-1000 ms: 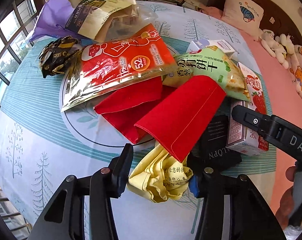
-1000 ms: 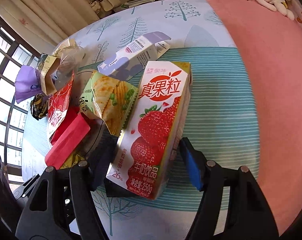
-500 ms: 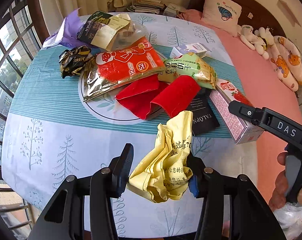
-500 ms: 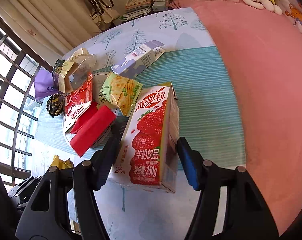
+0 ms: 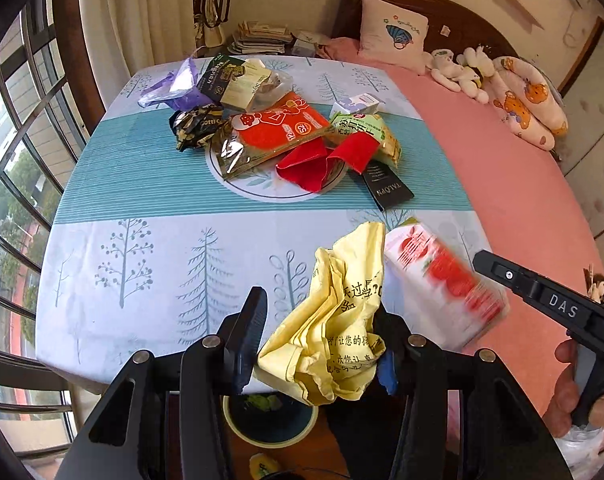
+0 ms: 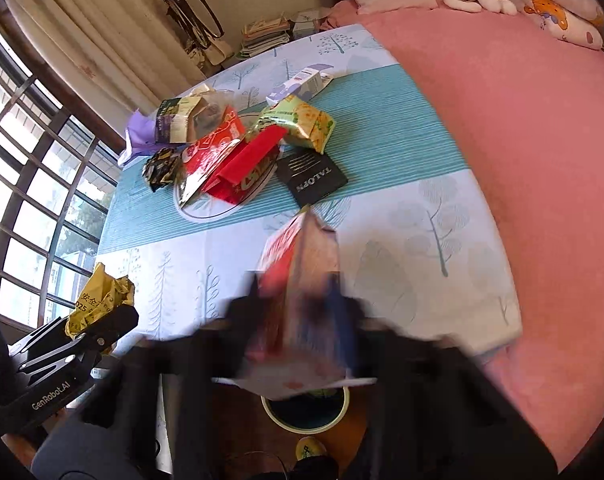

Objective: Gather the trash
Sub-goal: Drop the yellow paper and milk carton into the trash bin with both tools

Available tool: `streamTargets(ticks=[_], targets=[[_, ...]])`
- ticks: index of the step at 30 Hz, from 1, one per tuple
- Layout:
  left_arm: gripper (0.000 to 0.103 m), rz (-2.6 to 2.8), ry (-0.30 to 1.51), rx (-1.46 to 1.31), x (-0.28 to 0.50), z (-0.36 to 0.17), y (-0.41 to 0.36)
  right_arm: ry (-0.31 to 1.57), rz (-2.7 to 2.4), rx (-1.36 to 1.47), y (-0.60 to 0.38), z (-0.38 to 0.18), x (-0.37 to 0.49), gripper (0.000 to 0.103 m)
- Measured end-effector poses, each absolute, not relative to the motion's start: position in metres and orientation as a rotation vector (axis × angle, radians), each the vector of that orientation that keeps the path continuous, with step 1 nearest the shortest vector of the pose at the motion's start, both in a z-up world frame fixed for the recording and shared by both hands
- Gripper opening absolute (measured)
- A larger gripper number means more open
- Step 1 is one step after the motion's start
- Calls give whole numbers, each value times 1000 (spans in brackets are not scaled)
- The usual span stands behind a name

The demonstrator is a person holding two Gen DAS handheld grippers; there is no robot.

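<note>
My left gripper is shut on a crumpled yellow wrapper and holds it off the table's near edge, above a round bin on the floor. My right gripper, blurred by motion, is shut on a strawberry milk carton, also seen in the left wrist view; it hangs over the table edge above the bin. The yellow wrapper also shows at the left of the right wrist view.
On the tablecloth lie a red foil pouch, red envelopes, a black packet, a green cracker bag, a dark wrapper and a purple bag. A pink bed lies right, windows left.
Both grippers have pulled back from the trash pile toward the table's near edge, carrying the yellow wrapper and the carton. The bin on the floor has come into view below.
</note>
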State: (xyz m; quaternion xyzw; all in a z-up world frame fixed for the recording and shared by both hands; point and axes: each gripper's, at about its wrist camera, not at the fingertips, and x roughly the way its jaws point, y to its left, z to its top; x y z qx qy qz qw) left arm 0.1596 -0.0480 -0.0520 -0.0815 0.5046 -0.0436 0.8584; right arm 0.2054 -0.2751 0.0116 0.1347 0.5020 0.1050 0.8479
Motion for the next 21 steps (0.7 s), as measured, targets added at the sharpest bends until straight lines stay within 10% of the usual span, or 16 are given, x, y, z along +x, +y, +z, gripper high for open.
streamTargets(ticks=[21], targets=[[48, -148, 1179, -104, 29, -155, 12, 1077, 247, 300, -186, -33, 61, 0]])
